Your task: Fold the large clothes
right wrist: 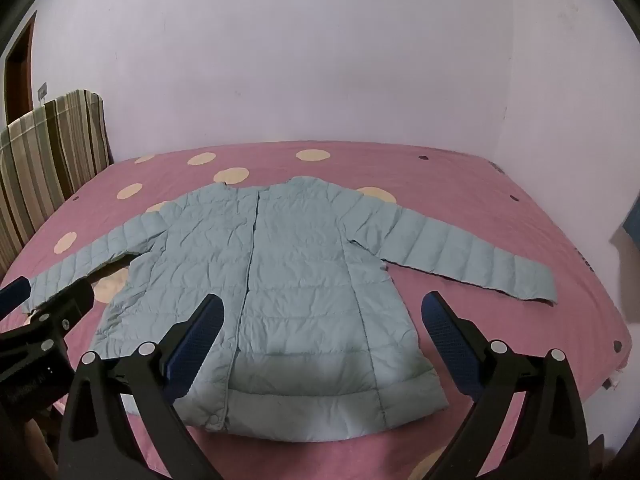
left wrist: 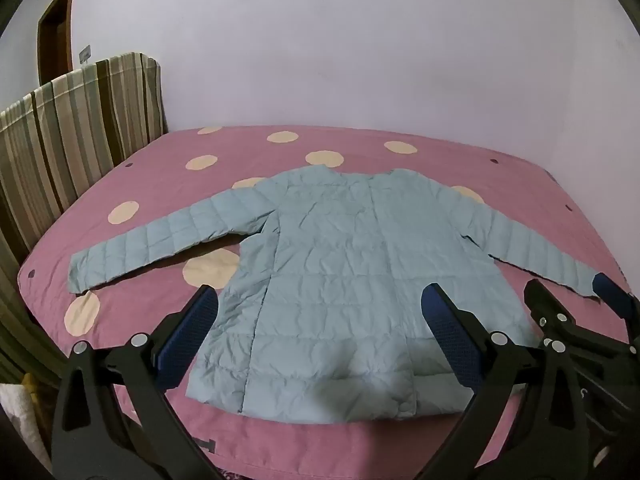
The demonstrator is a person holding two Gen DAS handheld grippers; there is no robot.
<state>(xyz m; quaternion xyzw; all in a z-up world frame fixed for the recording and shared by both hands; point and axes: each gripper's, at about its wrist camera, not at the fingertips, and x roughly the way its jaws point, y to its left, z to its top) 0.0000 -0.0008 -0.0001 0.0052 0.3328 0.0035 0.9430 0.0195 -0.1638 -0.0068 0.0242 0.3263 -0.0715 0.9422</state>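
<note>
While both cameras looked down along their fingers, I had the pale blue quilted jacket (left wrist: 340, 280) lying flat on the bed (left wrist: 160, 184), front side up with its closure running down the middle. Its hem lay nearest me and its collar toward the far wall (left wrist: 320, 60). Both sleeves were spread outward across the pink bedcover with its cream dots.

My left gripper (left wrist: 320, 308) had its fingers (left wrist: 188, 336) spread as wide as they go, with nothing held; they hung over the hem end of the jacket, and I could not tell for sure whether they were clear of the cloth. My right gripper (right wrist: 324, 316) was the same: fingers (right wrist: 452, 336) wide apart, empty, over the lower half of the jacket. The two tools were close side by side; the right one showed at the edge of the left camera's view (left wrist: 580, 320) near the cuff of one sleeve, and the left one showed in the right camera's view (right wrist: 48, 320) by the other cuff.

A striped headboard (left wrist: 72, 128) stood against the bed's left end, with a brown door (left wrist: 56, 28) behind it.
</note>
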